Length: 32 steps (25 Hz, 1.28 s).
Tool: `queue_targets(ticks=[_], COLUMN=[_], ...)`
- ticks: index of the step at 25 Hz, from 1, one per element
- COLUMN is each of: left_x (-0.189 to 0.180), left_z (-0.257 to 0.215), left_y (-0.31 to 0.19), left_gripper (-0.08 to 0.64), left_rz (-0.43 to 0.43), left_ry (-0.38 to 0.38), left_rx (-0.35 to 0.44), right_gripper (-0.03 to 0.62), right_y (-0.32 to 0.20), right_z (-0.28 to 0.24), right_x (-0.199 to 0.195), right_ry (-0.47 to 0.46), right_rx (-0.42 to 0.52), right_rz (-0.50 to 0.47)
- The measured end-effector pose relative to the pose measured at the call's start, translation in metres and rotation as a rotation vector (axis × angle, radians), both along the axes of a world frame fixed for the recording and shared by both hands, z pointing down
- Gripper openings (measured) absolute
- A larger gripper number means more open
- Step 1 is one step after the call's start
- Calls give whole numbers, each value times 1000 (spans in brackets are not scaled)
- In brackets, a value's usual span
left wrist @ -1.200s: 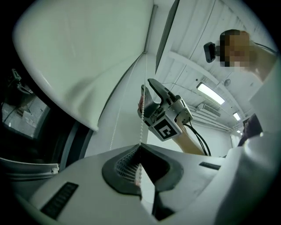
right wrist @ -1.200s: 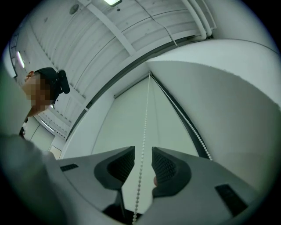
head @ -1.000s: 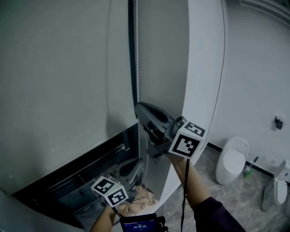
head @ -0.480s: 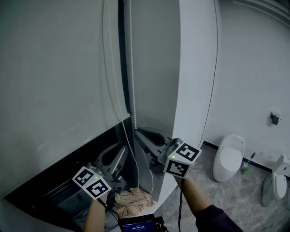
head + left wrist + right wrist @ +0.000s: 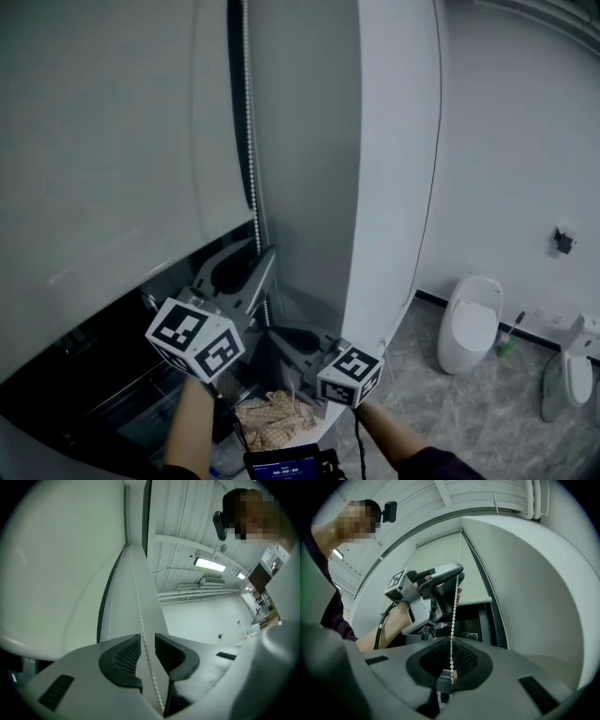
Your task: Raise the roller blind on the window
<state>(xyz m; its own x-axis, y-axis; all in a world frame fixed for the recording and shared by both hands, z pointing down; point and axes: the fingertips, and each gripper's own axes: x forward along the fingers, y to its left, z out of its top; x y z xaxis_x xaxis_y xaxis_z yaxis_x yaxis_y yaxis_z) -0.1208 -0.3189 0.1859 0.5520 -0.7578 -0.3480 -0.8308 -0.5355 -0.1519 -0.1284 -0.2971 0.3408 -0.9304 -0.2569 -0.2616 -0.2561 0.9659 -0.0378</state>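
The pale roller blind (image 5: 103,141) covers the upper window, and its white bead chain (image 5: 248,141) hangs down its right edge. My left gripper (image 5: 263,257) is raised to the chain just below the blind's bottom edge. In the left gripper view its jaws (image 5: 147,641) are opening, and the bead chain (image 5: 140,620) runs through the gap without being pressed. Lower down, my right gripper (image 5: 278,336) is shut on the bead chain (image 5: 453,616), which is pinched between its pads (image 5: 451,656). The chain runs taut from there up to the left gripper (image 5: 440,581).
Dark window glass (image 5: 94,375) shows below the blind. A white curved wall pier (image 5: 394,141) stands right of the chain. A crumpled patterned cloth (image 5: 272,417) lies on the sill. On the tiled floor to the right are a toilet (image 5: 469,323), a brush (image 5: 509,342) and another white fixture (image 5: 567,389).
The right gripper has come down from mid-height with the chain in its grip. The left gripper has risen from the sill up along the chain.
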Motion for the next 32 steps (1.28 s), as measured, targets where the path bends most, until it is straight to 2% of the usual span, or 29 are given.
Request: queue_targets(ticks=[3,8,12,17,22,26,28,32], left_x=[-3,2,-1,-19,-30,-27,-22,-15], left_z=[-10,-2,13,46,94,117,124,136], left_y=[2,2,1,-16,-13,-5,5,13], left_gripper=[54,21,18,18,18,18,18,18], left_rz=[-53,-195,-271,-273,-271,-226,-204,-153], left_ry=[-7,-122,-179,-176,-218,-229,-234,-263], left_rx=[35,108,138,53,-11,-79,-103,-106], right_gripper=[15,17,18,68,69,74,74,74], right_y=[1,-2,-12,-22,-19,-6,-4,-25], right_z=[24,40,39,-34,-96,-153,-172,-188], right_x=[2,17,29,37,8,-15,-19,-15], right_ry=[49,75,79,-45,-21,-37,-30,-63], right_rx=[0,-41,-81,-57,61,125,136,159], right_rz=[34,93,83,56,98,120,169,331])
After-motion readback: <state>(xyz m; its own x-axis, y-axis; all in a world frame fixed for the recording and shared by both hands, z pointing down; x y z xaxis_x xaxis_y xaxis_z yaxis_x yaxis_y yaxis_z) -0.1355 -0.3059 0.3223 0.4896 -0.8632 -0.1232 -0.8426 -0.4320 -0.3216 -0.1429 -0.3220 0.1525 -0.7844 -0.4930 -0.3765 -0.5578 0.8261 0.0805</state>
